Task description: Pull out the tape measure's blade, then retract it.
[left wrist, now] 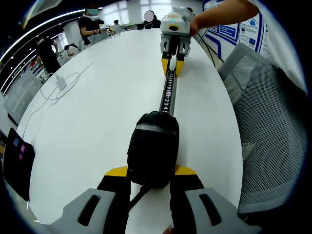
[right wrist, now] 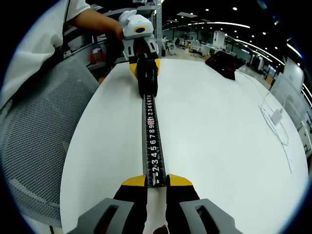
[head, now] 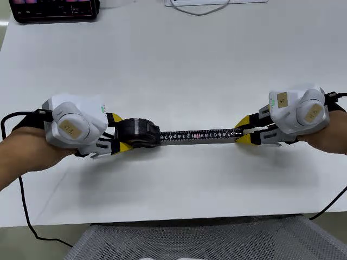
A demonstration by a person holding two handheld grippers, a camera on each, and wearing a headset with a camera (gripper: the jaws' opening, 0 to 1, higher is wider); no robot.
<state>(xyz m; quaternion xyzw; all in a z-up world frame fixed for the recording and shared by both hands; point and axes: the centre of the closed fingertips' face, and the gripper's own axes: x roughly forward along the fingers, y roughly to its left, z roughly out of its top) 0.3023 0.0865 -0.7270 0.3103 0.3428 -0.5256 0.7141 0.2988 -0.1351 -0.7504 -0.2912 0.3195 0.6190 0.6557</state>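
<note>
A black tape measure case [head: 136, 132] rests on the white table [head: 179, 70], held between the yellow-tipped jaws of my left gripper [head: 120, 132], which is shut on it [left wrist: 152, 147]. Its black blade [head: 198, 135] with white numbers runs out to the right along the tabletop. My right gripper [head: 244, 130] is shut on the blade's end [right wrist: 155, 179]. In the right gripper view the blade [right wrist: 151, 139] stretches away to the case [right wrist: 147, 73] and the left gripper [right wrist: 142, 46]. In the left gripper view the blade [left wrist: 167, 92] leads to the right gripper [left wrist: 173, 61].
A dark device with pink lights [head: 54, 9] lies at the table's far left corner, and a white cable [head: 200, 6] at the far edge. A grey mesh chair [head: 200, 241] stands at the near edge. Black cords [head: 24, 211] trail from the grippers.
</note>
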